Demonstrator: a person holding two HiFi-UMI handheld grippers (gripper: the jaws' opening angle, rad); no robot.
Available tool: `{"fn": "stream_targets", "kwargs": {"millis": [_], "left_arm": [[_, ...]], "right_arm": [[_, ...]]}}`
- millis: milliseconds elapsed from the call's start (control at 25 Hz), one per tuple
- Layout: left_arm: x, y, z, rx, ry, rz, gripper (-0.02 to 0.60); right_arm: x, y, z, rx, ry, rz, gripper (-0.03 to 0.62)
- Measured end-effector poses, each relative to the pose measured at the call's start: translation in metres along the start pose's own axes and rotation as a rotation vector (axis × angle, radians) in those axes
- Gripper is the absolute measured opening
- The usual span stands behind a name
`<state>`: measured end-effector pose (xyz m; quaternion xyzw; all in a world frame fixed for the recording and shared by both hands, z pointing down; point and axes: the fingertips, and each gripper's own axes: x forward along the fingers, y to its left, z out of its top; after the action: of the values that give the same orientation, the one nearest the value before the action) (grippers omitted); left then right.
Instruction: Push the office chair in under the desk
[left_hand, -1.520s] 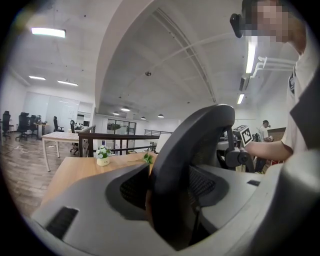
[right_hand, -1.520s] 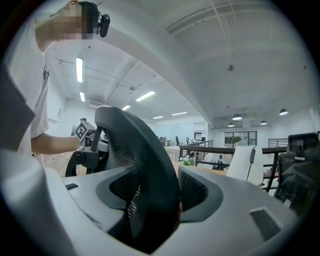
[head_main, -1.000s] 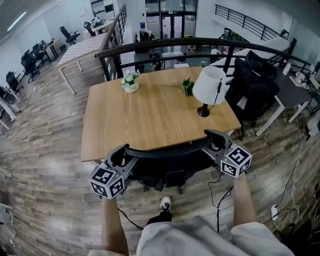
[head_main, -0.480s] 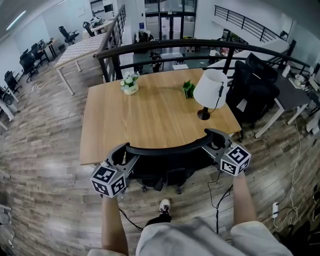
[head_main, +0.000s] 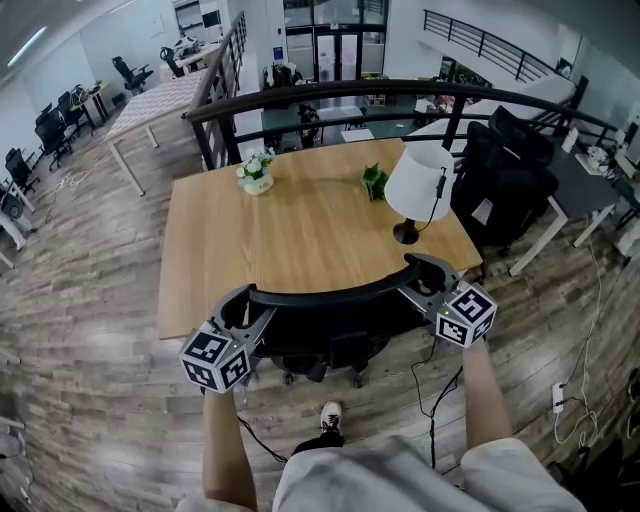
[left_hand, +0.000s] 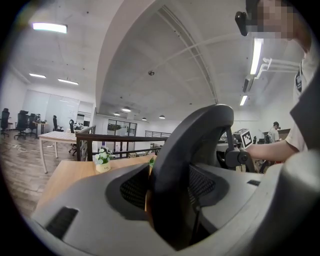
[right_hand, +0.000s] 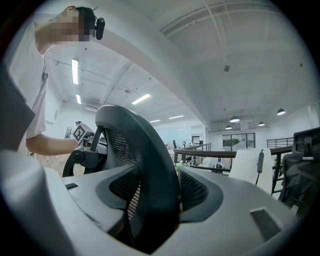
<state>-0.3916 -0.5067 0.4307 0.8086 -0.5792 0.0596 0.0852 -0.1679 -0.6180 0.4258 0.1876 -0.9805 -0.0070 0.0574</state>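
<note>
The black mesh office chair (head_main: 330, 335) stands at the near edge of the wooden desk (head_main: 290, 230), its seat largely beneath the top. My left gripper (head_main: 243, 308) is shut on the left end of the chair's curved back rim (head_main: 330, 294). My right gripper (head_main: 418, 280) is shut on the right end. In the left gripper view the rim (left_hand: 187, 160) fills the gap between the grey jaws. The right gripper view shows the same rim (right_hand: 150, 170) clamped between its jaws.
On the desk stand a white lamp (head_main: 420, 180), a small flower pot (head_main: 256, 172) and a green ornament (head_main: 375, 180). Black chairs (head_main: 505, 175) crowd the desk's right side. A dark railing (head_main: 330, 92) runs behind. Cables (head_main: 432, 375) trail on the wooden floor.
Both grippers and the chair back have crept slightly forward toward the desk. Both grips have stayed on the rim.
</note>
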Motion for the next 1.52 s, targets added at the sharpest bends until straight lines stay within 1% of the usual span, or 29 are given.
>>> {"fn": "stream_targets", "kwargs": {"millis": [200, 440, 760, 960, 1120, 1280, 1520], "left_arm": [[0.006, 0.010, 0.001, -0.003, -0.009, -0.005, 0.267], [0.015, 0.025, 0.006, -0.008, -0.015, -0.006, 0.268], [0.038, 0.045, 0.010, -0.014, -0.012, -0.015, 0.268], [0.055, 0.041, 0.011, -0.019, -0.021, -0.041, 0.275], [0.061, 0.041, 0.010, -0.050, -0.038, -0.051, 0.276], [0.067, 0.037, 0.010, -0.057, -0.038, -0.058, 0.275], [0.065, 0.037, 0.011, -0.046, -0.045, -0.033, 0.278]], "right_arm": [[0.008, -0.004, -0.001, 0.020, -0.014, 0.016, 0.259], [0.021, -0.011, 0.003, 0.014, -0.024, 0.005, 0.259], [0.040, -0.031, 0.002, 0.013, -0.019, -0.022, 0.259], [0.042, -0.054, 0.001, 0.019, -0.022, -0.045, 0.264], [0.048, -0.062, 0.001, 0.021, -0.024, -0.041, 0.265], [0.047, -0.070, 0.000, 0.032, -0.036, -0.044, 0.270], [0.045, -0.070, 0.001, 0.033, -0.040, -0.051, 0.274]]}}
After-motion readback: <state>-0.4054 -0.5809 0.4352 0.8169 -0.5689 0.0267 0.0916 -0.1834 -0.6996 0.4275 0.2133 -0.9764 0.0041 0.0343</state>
